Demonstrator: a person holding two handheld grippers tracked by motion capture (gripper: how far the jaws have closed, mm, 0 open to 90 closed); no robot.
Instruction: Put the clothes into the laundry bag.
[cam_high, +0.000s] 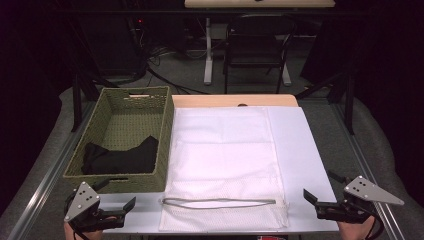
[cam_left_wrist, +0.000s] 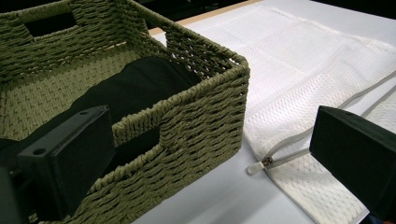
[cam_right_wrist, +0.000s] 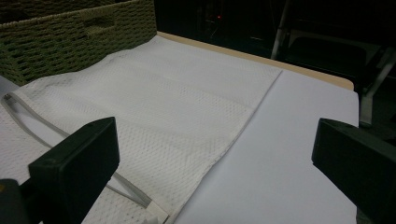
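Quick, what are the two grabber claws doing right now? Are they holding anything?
Left gripper: open, holding nothing.
Right gripper: open, holding nothing.

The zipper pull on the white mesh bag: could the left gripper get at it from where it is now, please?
Probably yes: the left gripper is open, and the zipper pull lies on bare table just past the basket corner, nothing between.

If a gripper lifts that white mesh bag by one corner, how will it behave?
The white mesh bag lies flat and thin, so it will probably droop limply. Its open weave suggests it is light. The zipper edge may hang a little stiffer.
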